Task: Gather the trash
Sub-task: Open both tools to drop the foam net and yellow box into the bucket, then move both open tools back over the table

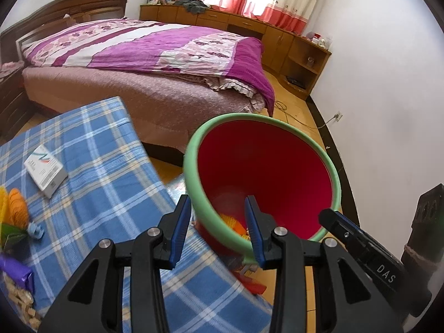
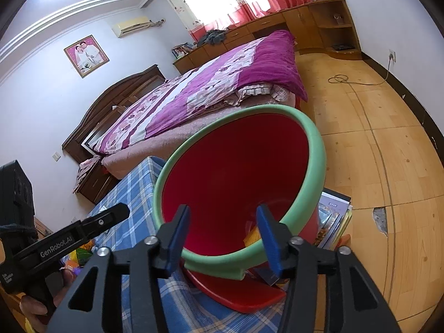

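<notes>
Red bin [image 1: 266, 166] with green rim tilts at blue checked table [image 1: 91, 149] edge; left gripper [image 1: 219, 230] and right gripper [image 2: 224, 238] both open, empty, straddling rim.

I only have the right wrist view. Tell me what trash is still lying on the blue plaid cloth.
Observer: A white box lies flat on the plaid cloth, left of the bin.
Operator: Report anything else there.
Observer: An orange fluffy bundle sits at the picture's left edge, with a small light-blue piece beside it.
Operator: Check the left gripper.
Observer: The left gripper is open and empty, its fingers astride the bin's near rim.
</notes>
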